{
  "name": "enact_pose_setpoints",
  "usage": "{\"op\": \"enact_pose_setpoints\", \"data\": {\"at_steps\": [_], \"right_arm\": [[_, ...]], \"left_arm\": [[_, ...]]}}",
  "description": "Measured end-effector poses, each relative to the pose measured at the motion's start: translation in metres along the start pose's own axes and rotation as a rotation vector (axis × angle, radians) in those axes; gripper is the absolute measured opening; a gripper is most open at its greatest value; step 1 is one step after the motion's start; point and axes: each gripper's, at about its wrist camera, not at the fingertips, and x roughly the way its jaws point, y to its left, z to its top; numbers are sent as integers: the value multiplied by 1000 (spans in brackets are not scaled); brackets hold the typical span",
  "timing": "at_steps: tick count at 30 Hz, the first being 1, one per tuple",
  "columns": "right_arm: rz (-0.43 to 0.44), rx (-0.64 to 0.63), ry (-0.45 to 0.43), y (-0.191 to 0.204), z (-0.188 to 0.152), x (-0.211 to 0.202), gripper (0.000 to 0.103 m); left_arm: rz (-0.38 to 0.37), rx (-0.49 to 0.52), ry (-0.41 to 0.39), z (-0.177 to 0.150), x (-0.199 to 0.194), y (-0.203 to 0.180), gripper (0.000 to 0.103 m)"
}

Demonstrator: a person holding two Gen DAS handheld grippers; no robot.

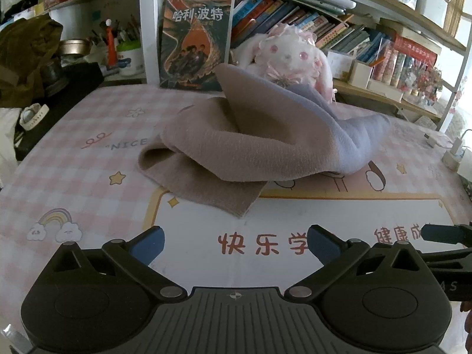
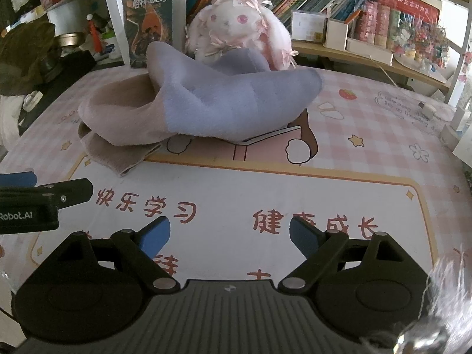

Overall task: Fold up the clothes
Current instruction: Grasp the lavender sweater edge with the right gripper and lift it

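A soft beige and lavender cloth (image 1: 250, 138) lies in a rumpled heap on the pink checked desk mat (image 1: 73, 159), one corner peaking upward. In the right wrist view the same cloth (image 2: 203, 106) shows mostly its lavender side. My left gripper (image 1: 236, 246) hangs open above the mat's white panel, well short of the cloth, nothing between its blue pads. My right gripper (image 2: 230, 237) is open too, empty, just as far back from the cloth. Each gripper shows at the other view's edge: the right gripper's fingers (image 1: 442, 233) and the left gripper's fingers (image 2: 44, 191).
A pink plush rabbit (image 2: 236, 26) sits right behind the cloth, beside an upright book (image 1: 194, 41). Bookshelves (image 1: 324, 29) run along the back. Dark clutter and a watch (image 1: 32, 115) crowd the left edge; a charger and cable (image 2: 427, 109) lie at the right.
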Motion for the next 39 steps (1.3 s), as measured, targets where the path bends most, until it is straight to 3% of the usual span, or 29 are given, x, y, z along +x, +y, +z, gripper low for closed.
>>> {"op": "enact_pose_setpoints", "data": {"at_steps": [16,23,29,36,39], "right_arm": [[29,21,-1,-17,5,9,88],[91,104,-2,-40,15,18,88],[136,148,-34,-72,46,33,88],[115,184,-146,-113,104,56,88],[131,210,-143,-126,124,77,88]], "left_arm": [[-5,-31,19,2,8,-5,103],[-22,-6,7,6,8,-12,103],[-7,78,16,17,14,-28,103],[-22,67,-6,24,10,-25,103],[8,75,-17,24,7,-23,103]]}}
